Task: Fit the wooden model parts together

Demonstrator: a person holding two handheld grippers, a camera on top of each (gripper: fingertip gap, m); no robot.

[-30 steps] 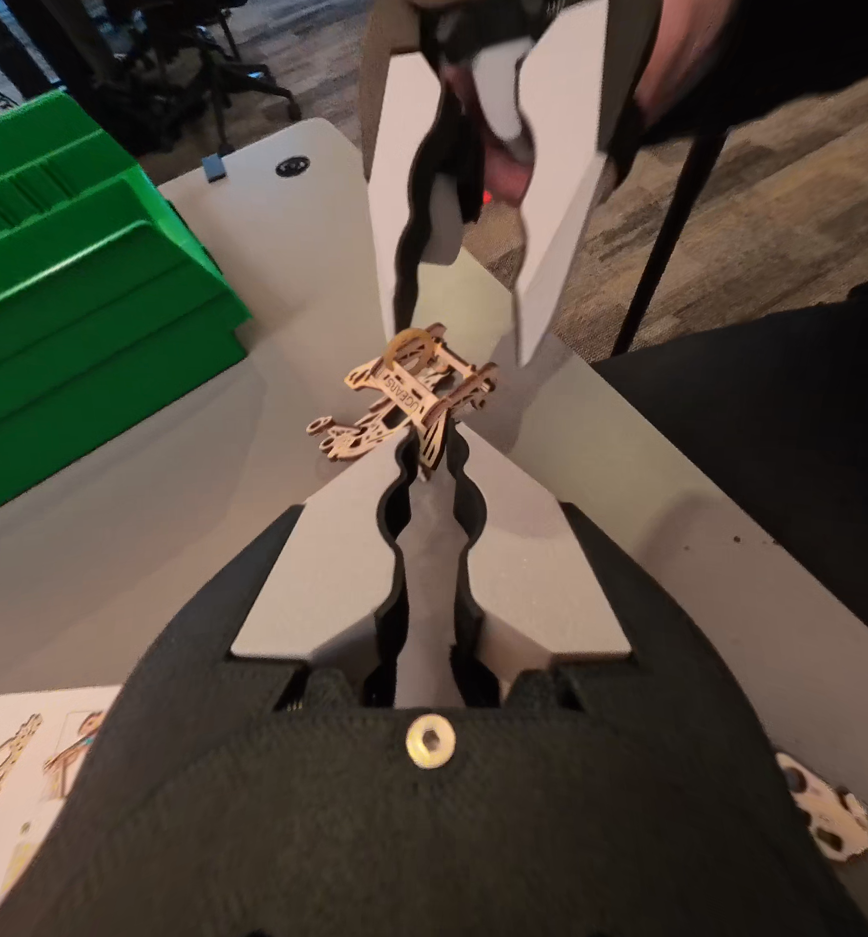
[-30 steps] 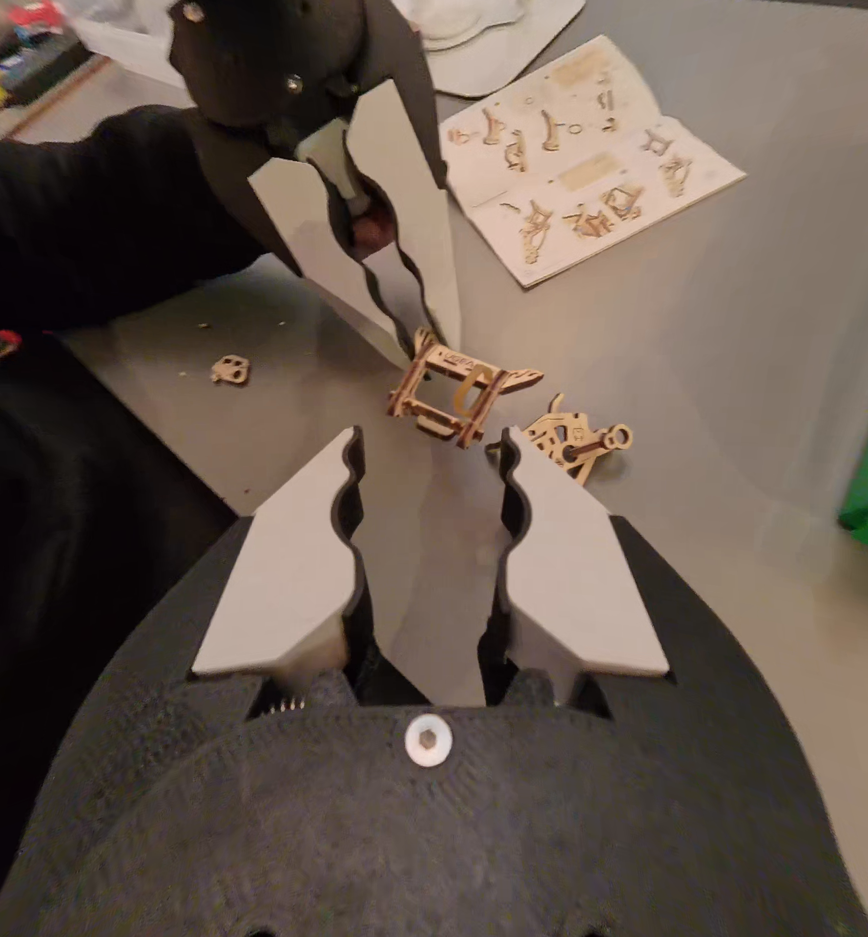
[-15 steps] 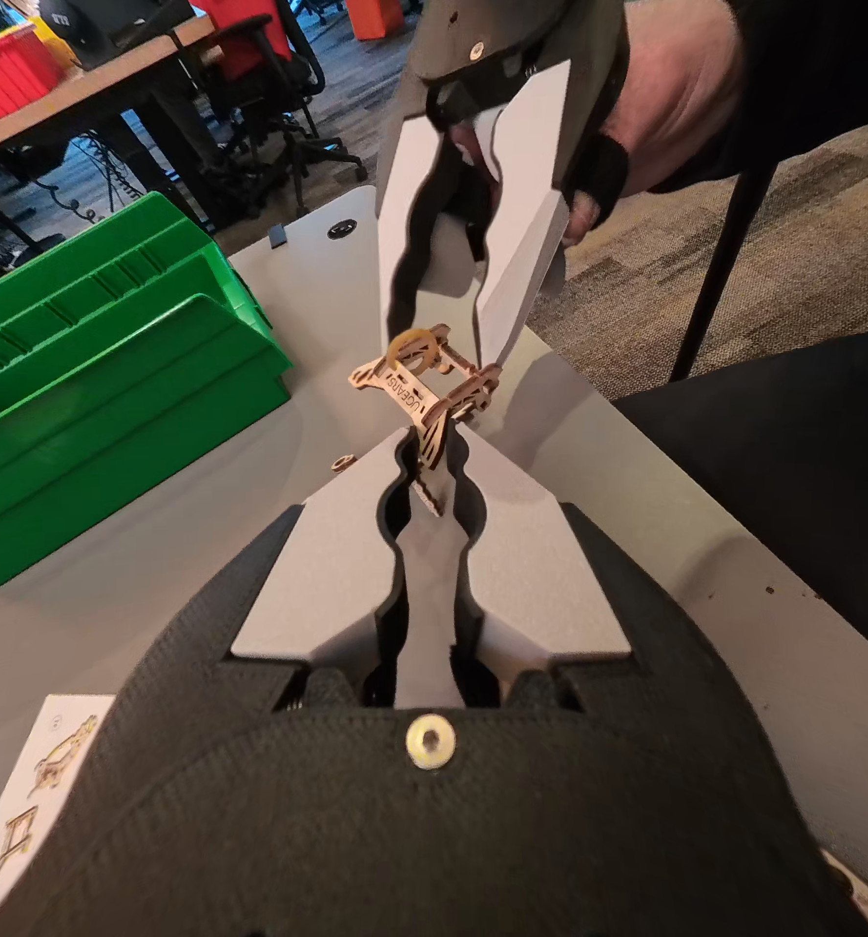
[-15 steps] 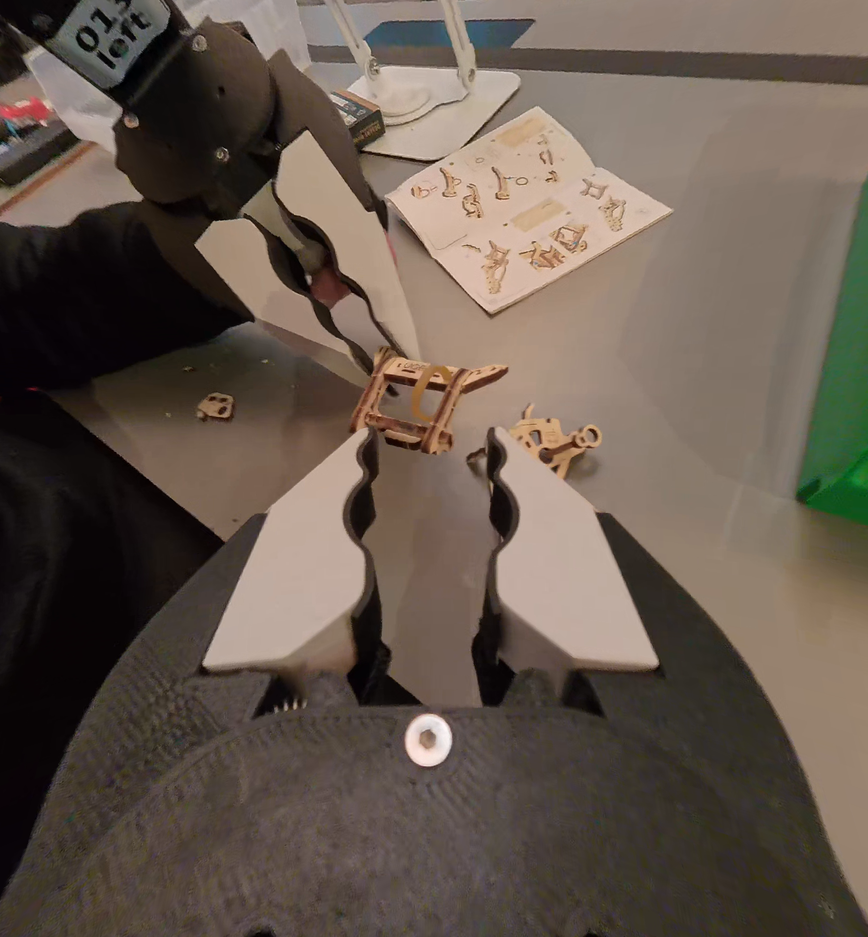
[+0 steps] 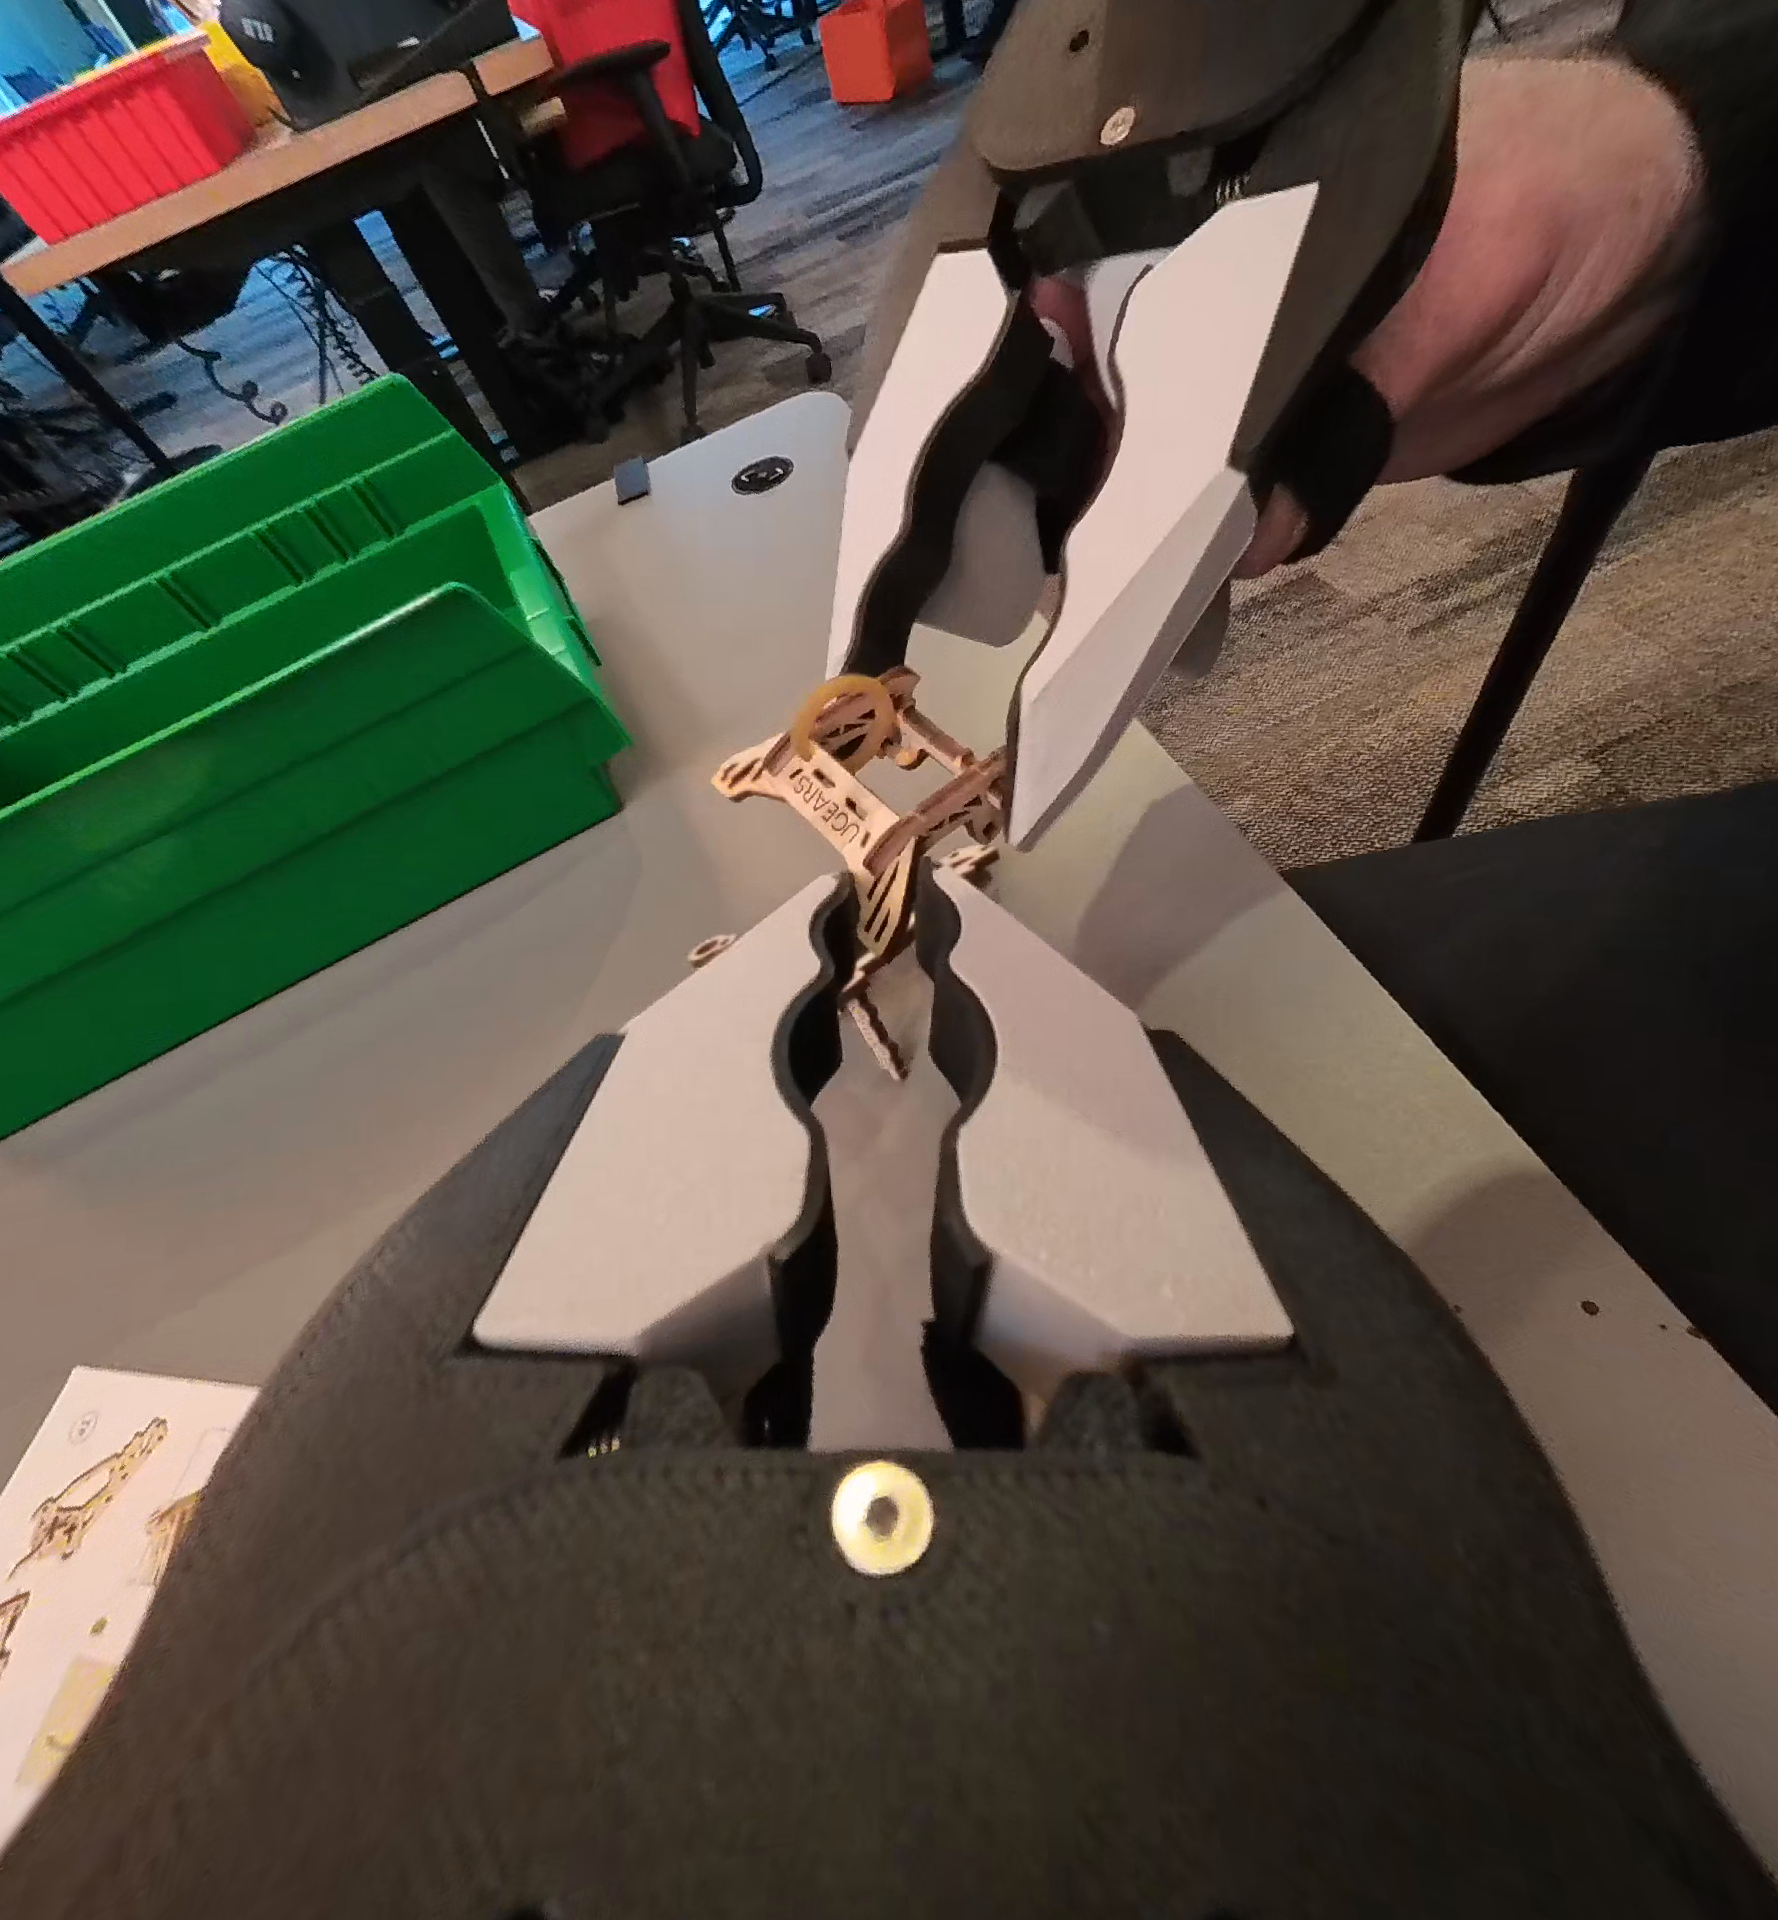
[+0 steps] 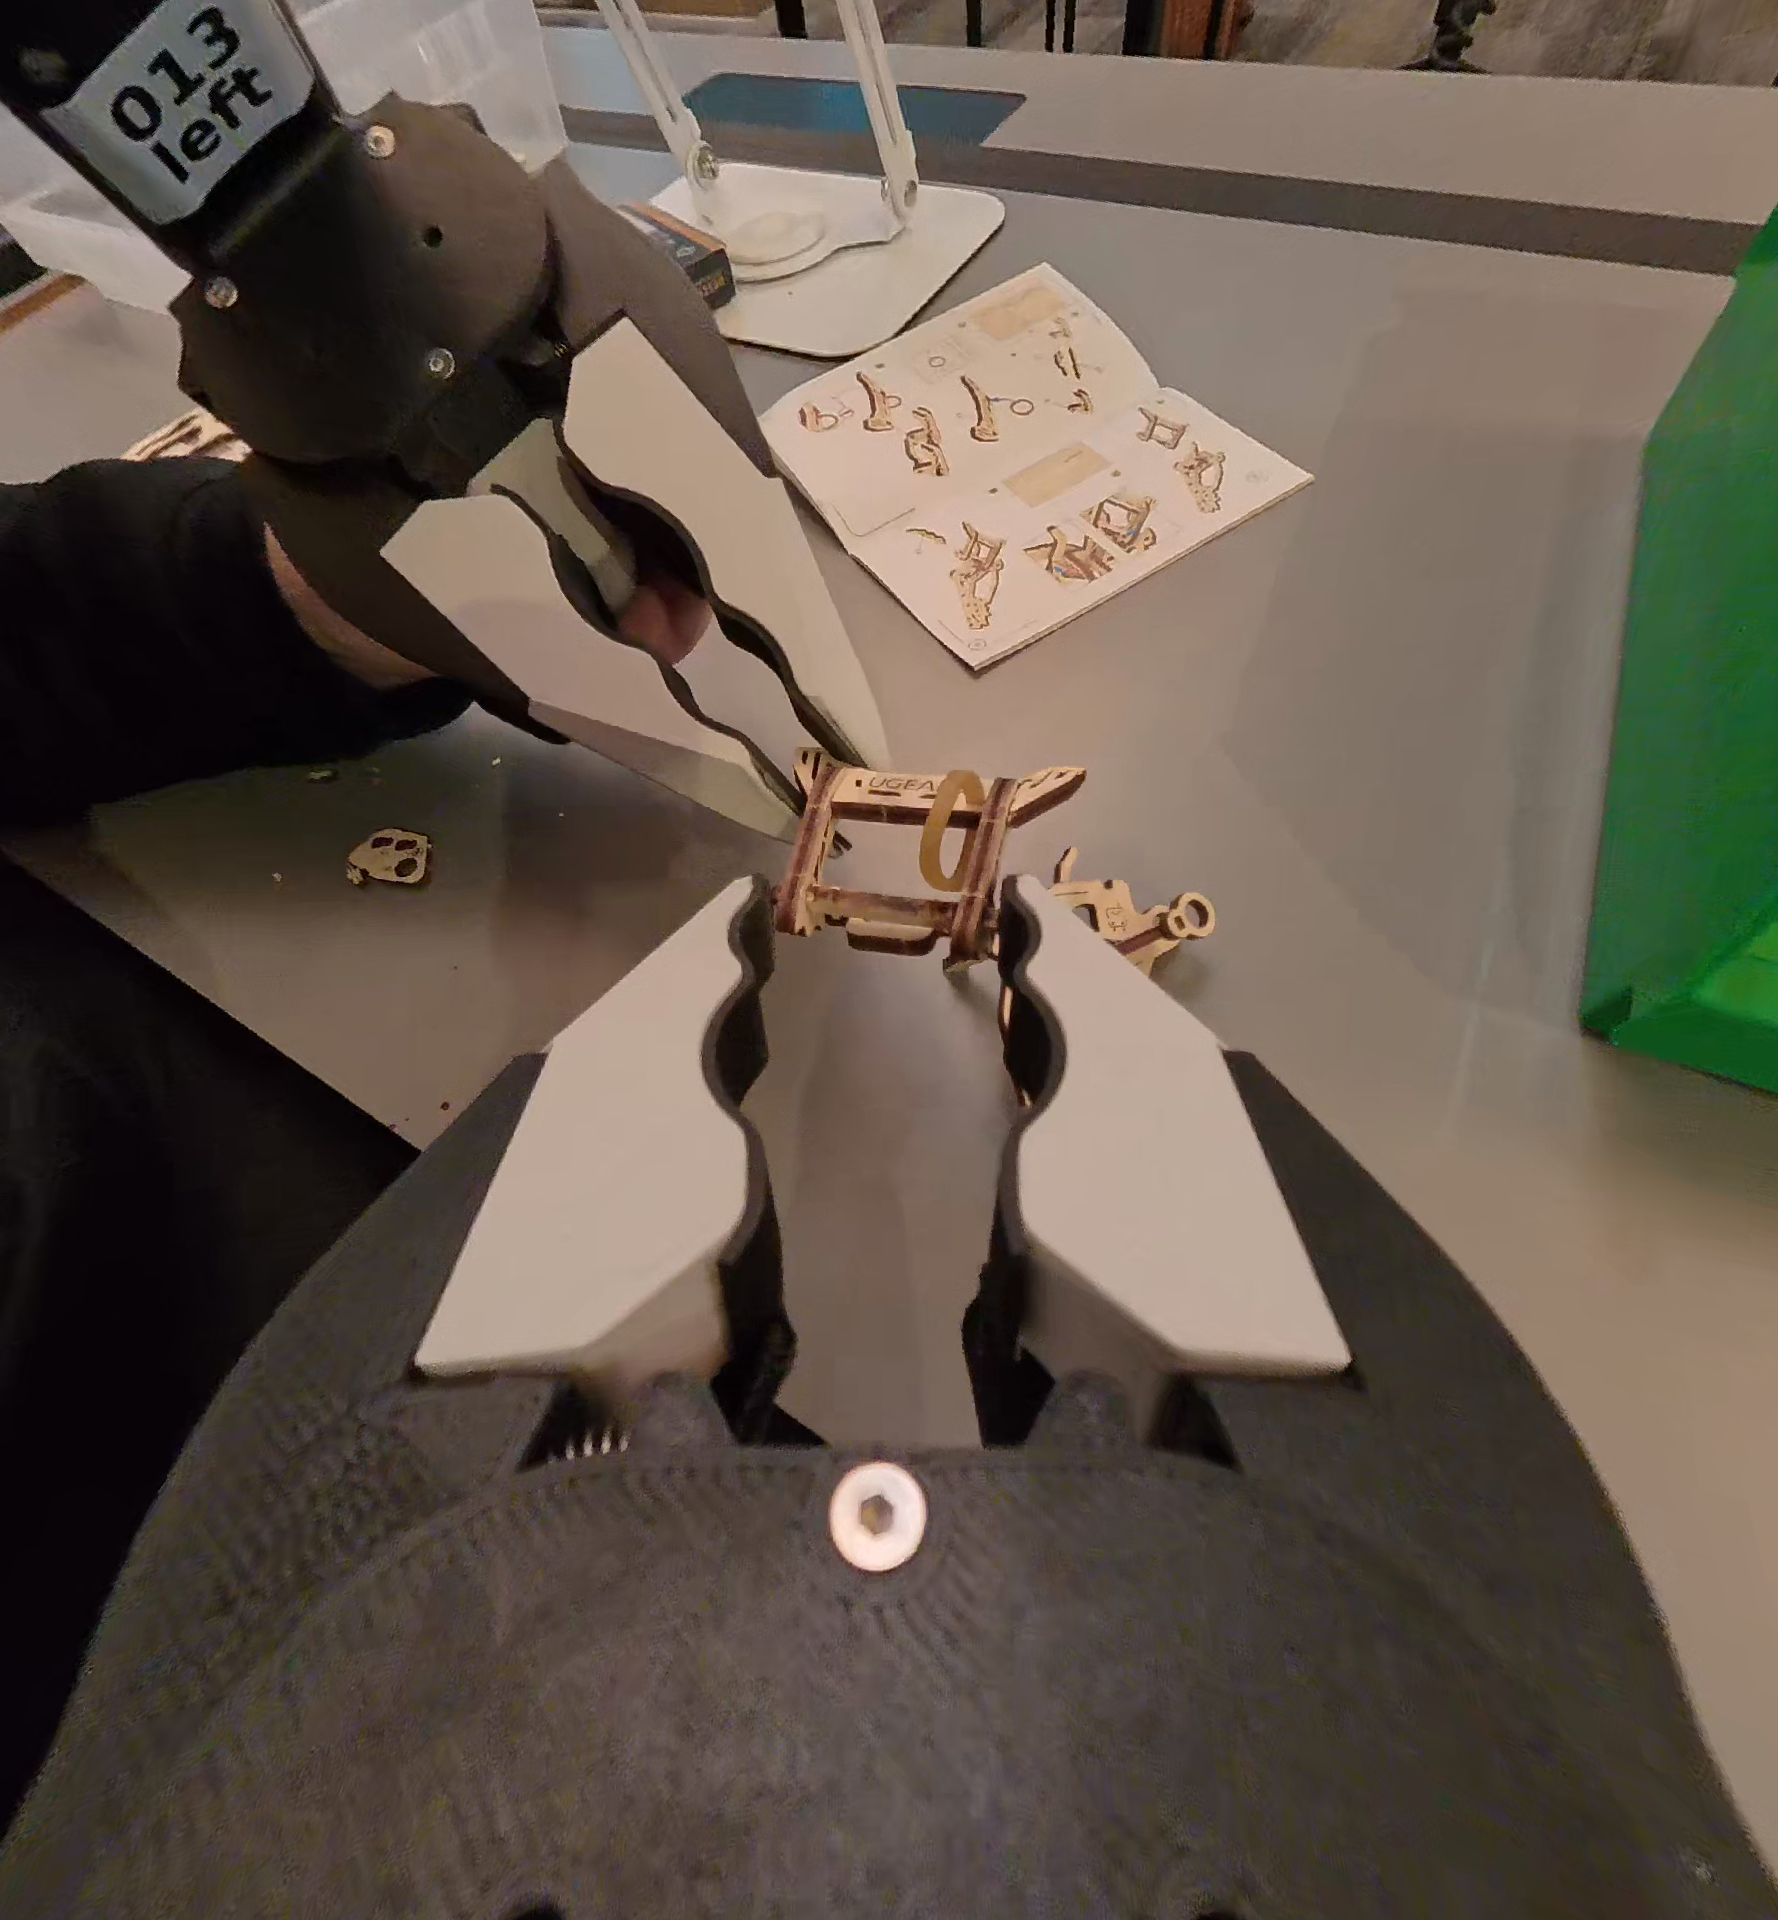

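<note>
Pale laser-cut plywood: the wooden frame (image 5: 864,790) is held up off the grey table (image 5: 293,1091), a small open rectangle of side plates and crossbars with a tan rubber band (image 6: 947,829) looped round one bar.

Left gripper (image 5: 880,894): jaws closed on one side plate of the frame, near its end; the plate's tail runs back between the white fingers (image 5: 719,1049). In the right wrist view the same gripper (image 6: 807,784) comes in from upper left, tips pinching the frame's left corner.

Right gripper (image 6: 880,914): jaws apart, one tip at each side of the frame's near end. Whether the tips actually touch the wood, cannot tell. In the left wrist view it (image 5: 932,748) reaches down from above, one finger just beside the frame's far side plate; the person's hand (image 5: 1508,312) wraps its handle.

A second wooden assembly (image 6: 1134,920) lies on the table just right of the right finger, partly hidden by it. A small loose wooden piece (image 6: 389,858) sits near the table's front edge, well apart from the frame.

Instruction sheet (image 6: 1036,462) lies open farther back. Green bins (image 5: 241,707) stand to the left in the left wrist view. A white stand base (image 6: 843,249) is behind the sheet.
</note>
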